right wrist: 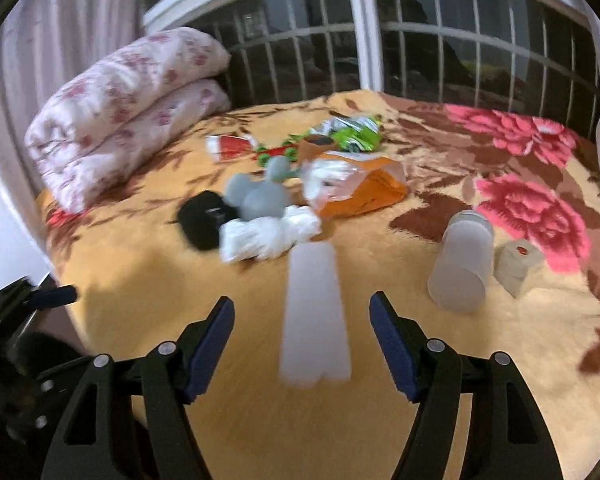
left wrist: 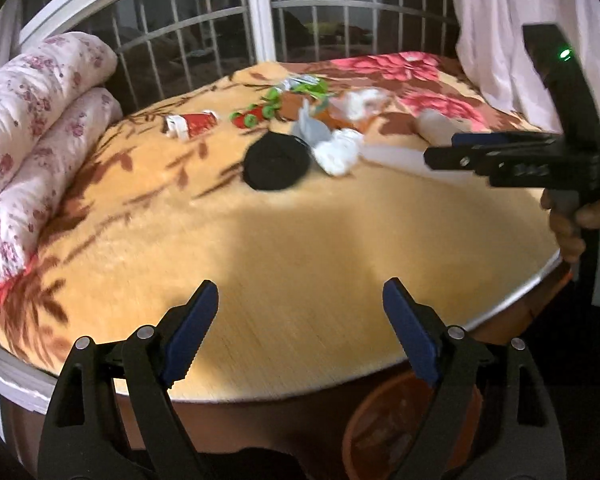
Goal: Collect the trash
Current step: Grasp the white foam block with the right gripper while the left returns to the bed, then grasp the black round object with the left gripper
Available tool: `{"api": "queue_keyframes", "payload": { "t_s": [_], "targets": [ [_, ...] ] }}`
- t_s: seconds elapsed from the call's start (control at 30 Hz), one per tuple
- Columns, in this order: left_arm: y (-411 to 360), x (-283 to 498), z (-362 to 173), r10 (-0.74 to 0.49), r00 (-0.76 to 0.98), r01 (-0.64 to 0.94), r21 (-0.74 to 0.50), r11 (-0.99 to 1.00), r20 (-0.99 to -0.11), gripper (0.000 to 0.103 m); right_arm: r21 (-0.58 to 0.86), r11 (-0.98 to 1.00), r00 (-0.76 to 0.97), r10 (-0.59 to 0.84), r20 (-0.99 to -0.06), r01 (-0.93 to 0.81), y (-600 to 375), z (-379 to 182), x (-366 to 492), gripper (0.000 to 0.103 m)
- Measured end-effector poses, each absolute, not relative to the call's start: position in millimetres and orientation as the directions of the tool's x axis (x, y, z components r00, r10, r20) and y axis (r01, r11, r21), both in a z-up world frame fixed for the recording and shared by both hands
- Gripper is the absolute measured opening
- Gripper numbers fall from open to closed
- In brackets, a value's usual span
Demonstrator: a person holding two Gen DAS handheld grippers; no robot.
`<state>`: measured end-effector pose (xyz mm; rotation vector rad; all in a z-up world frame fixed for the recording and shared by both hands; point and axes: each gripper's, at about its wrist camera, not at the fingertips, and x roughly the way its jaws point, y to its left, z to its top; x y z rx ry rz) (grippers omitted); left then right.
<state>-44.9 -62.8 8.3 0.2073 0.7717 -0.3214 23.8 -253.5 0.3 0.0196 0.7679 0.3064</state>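
- The trash lies scattered across the middle of the bed [right wrist: 380,420], on its yellow floral blanket; nothing in either view looks gathered yet, so the task seems near its start.
- The left tongs [left wrist: 296,332] are spread wide and empty, hovering over the near edge of the bed, well short of the litter.
- The right tongs [right wrist: 302,344] are also spread and empty, poised over the near end of a flat white strip [right wrist: 314,320] that lies between the jaws in that view; I cannot tell whether they touch it.
- By my reading, that strip is the likeliest first pick.
- Just beyond it sit crumpled white tissues [right wrist: 266,234], a grey lump [right wrist: 260,196] and a black round item [right wrist: 204,218], close together.
- Farther back lie an orange and clear bag [right wrist: 356,186], a green wrapper [right wrist: 352,134], a red and white wrapper [right wrist: 230,146] and a small green and red piece [right wrist: 274,152].
- To the right, apart from the heap, lie a frosted plastic cup [right wrist: 462,262] on its side and a small beige box [right wrist: 516,264] just beside it.
- A folded floral quilt [right wrist: 128,108] rests at the far left.
- Below the bed's near edge, in the left view, a brown round container [left wrist: 388,432] shows, possibly the bin; its contents are hidden.
- Everything remains to be collected.
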Motion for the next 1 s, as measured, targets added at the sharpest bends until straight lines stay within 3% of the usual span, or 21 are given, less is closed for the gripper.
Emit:
{"api": "queue_keyframes", "payload": {
  "t_s": [0.23,0.27,0.33,0.47,1.0],
  "targets": [
    [-54.6,-19.7,-2.7,-0.203,0.666,0.345,0.055,0.937,-0.718,0.086,0.114,0.962,0.647,0.253,-0.719,-0.25,-243.9,-24.6,48.4,0.068],
    [-55.2,-16.5,-3.6,-0.201,0.666,0.344,0.056,0.937,-0.719,0.086,0.106,0.962,0.645,0.247,-0.723,-0.25,-242.6,-26.2,49.6,0.064],
    [-57.2,-7.9,-5.0,-0.2,0.662,0.343,0.055,0.938,-0.722,0.086,0.117,0.959,0.627,0.258,-0.735,-0.258,-241.7,-32.4,53.7,0.033],
    [-62.7,14.7,-5.8,-0.216,0.651,0.349,0.034,0.937,-0.728,0.086,0.136,0.962,0.642,0.259,-0.722,-0.235,-248.1,-31.6,50.4,0.026],
    [-91.9,113.4,-26.0,-0.124,0.611,0.349,0.125,0.929,-0.782,0.087,0.208,0.963,0.666,0.27,-0.696,-0.174,-287.6,-24.9,37.0,0.025]
  ]
}}
